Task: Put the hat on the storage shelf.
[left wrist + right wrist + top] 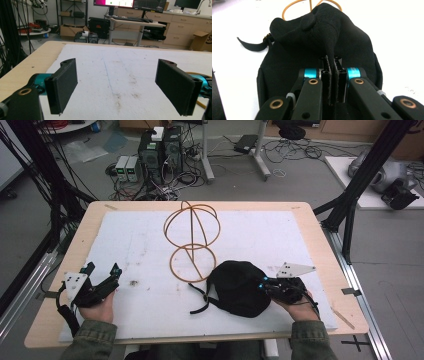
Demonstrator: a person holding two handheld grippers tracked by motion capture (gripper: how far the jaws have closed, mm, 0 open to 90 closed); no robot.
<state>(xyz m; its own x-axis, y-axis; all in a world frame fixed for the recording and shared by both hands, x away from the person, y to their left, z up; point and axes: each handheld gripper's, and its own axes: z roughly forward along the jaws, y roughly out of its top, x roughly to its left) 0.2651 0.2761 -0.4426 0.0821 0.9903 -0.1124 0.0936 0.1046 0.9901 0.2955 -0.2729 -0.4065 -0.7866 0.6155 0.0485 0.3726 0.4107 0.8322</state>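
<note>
Jaws of the right gripper (pixel 331 82) are clamped on a pinched fold of the black fabric cap (pixel 239 287), whose strap, apparently with a small buckle, trails off beyond it. Just past the cap stands a tan wire-hoop stand (pixel 192 240). The left gripper (pixel 120 86), well apart, hangs released over the white foam mat (pixel 130 65).

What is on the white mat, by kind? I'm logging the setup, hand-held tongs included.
Black cap: 1
Wire stand: 1
Tongs: 2, the left tongs open, the right tongs shut on the cap's fabric
Total: 4
</note>
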